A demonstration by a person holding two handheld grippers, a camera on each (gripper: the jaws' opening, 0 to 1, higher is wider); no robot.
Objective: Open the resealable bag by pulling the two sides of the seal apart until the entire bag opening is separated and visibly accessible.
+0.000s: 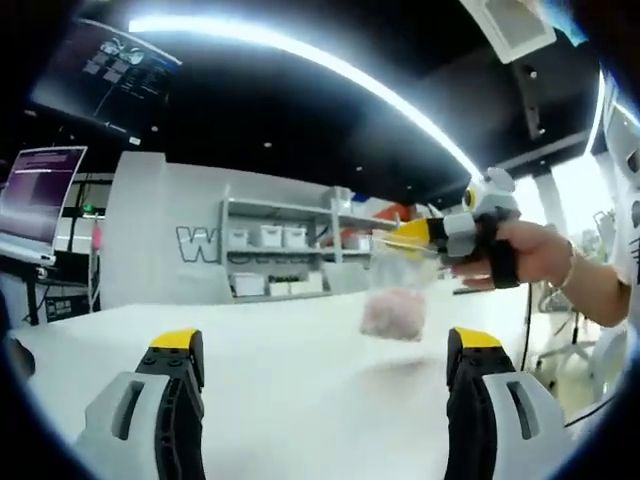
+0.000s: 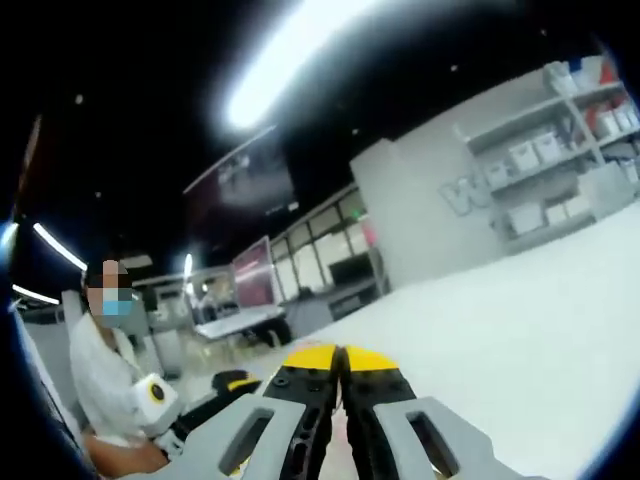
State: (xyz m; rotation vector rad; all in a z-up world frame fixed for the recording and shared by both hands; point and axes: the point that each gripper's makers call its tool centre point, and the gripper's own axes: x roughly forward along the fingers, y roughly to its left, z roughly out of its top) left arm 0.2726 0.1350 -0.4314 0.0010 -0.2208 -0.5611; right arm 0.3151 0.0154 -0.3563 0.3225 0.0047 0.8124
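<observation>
Seen along the left hand-held gripper [image 1: 325, 370], jaws spread wide and empty, yellow tips standing apart at 7 and 5 o'clock of the left gripper view. Ahead, at about 1 o'clock from between those tips, hangs the resealable bag [image 1: 397, 290], clear and blurred, with a pinkish lump sagging in its bottom, lifted off the white counter [image 1: 300, 360] and well apart from the left jaws. Held by its top edge from the right hand-held gripper [image 1: 425, 235], which enters from 3 o'clock in a person's hand [image 1: 530, 255]. Long axis of the bag running straight down from the seal, seal line lying roughly level and pointing along the right jaws. In the right gripper view, right hand-held gripper [image 2: 340, 365] clenched, yellow tips pressed together; the film between them too faint to make out there, so the pinch on the bag read mainly from the other view. Judged from this: right side already has one lip or the whole seal, cannot tell which; left hand-held gripper the free one, needing to travel forward and up toward 1 o'clock to take the opposite lip before any pull apart. Seal apparently not yet separated.
</observation>
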